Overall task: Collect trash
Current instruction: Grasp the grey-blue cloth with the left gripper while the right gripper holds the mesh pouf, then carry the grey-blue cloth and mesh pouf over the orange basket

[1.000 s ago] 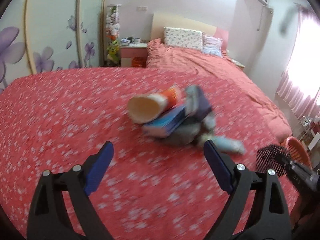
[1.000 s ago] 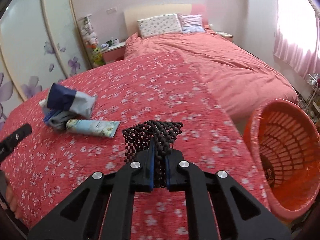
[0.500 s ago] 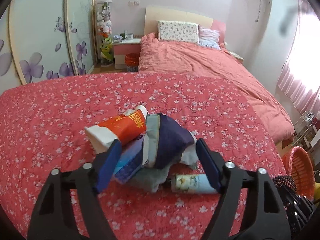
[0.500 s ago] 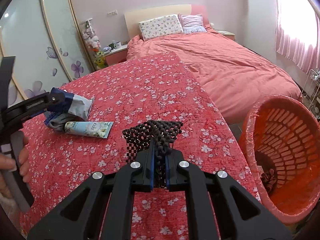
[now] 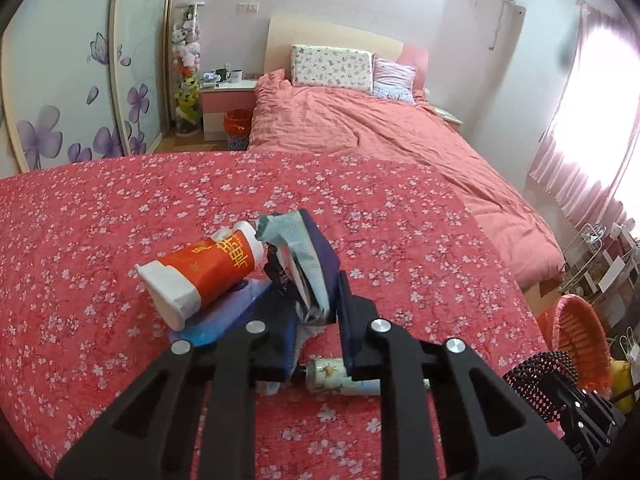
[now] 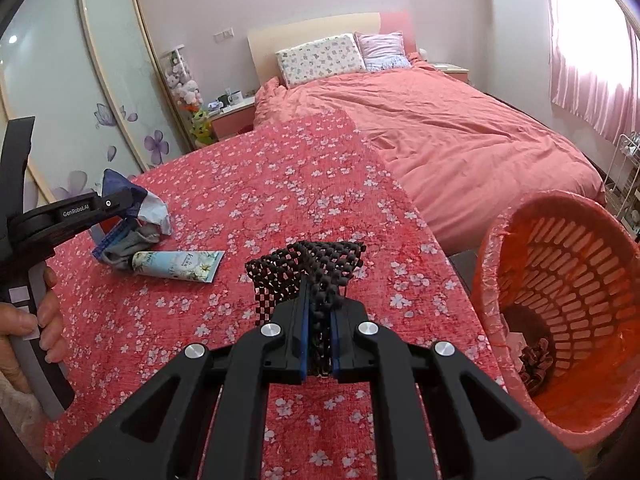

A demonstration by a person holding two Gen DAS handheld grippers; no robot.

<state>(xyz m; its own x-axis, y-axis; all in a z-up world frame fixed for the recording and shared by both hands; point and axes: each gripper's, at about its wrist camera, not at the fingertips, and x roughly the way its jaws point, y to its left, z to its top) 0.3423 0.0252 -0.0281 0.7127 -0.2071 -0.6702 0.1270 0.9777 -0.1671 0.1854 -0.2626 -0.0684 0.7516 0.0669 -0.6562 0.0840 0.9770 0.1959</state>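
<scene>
A heap of trash lies on the red flowered bedspread (image 5: 120,208): an orange-and-white paper cup (image 5: 208,268) on its side, a blue packet (image 5: 224,316), a grey cloth (image 6: 134,240), a pale flowered tube (image 5: 336,374) and a crumpled navy-and-teal wrapper (image 5: 308,256). My left gripper (image 5: 312,288) is closing its jaws on the wrapper, which is pinched between the pads. My right gripper (image 6: 320,304) is shut on a black mesh mat (image 6: 308,268), held above the bedspread just left of the orange basket (image 6: 500,248).
The orange slatted basket, lined with thin plastic, stands off the bed's right edge with dark scraps at its bottom. A pink duvet (image 5: 360,120) and pillows lie farther back. A nightstand (image 5: 228,104) and flowered wardrobe doors (image 5: 72,80) are at the left.
My left gripper moved forward over the heap and its jaws closed from wide apart onto the navy-and-teal wrapper. The right gripper kept still, holding the black mesh mat.
</scene>
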